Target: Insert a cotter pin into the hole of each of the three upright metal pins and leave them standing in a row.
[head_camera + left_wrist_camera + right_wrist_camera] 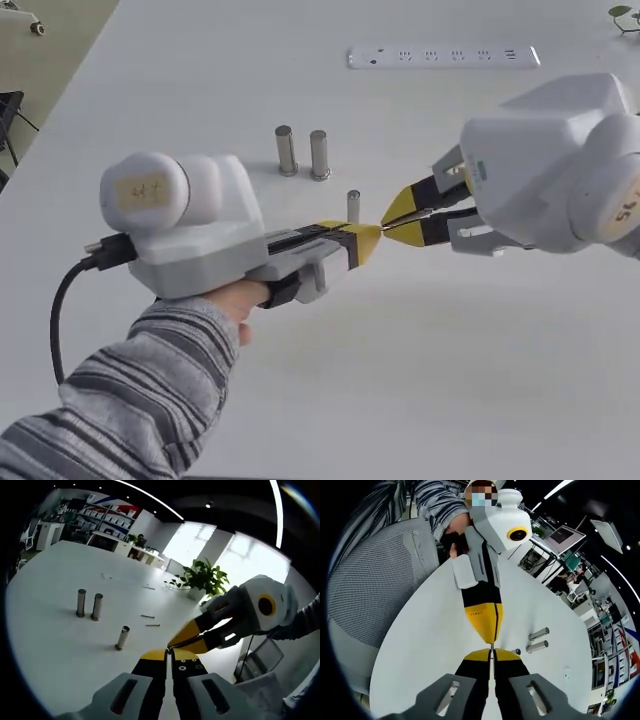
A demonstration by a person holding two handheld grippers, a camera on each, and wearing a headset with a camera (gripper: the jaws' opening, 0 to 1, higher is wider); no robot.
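The cotter pin [408,215] is off the table, held in the air where the two tools meet. It is a thin sliver of metal lying along the jaws of the right tool [388,223], which are pressed almost together on it. Its free end points left at the left tool [376,232], whose jaws are also drawn together, tip to tip with the right tool's. I cannot tell whether the left tool pinches that end or merely touches it. My reading is that the pin is being passed or re-seated, so that it sticks out straight from one tip and can enter a hole rather than lie buried lengthwise in the jaws.

Just beyond the meeting point the nearest metal pin [353,205] stands upright on the table [400,380], probably the one the work is held close to. The left metal pin [287,150] and the middle metal pin [320,155] stand side by side farther off and to the left, apart from it. Their holes are too small to make out.

In the left gripper view a spare cotter pin [147,616] and a second spare [153,625] lie flat on the table beyond the nearest metal pin, within easy reach for the remaining pins. A power strip [443,57] lies along the far side, well clear.
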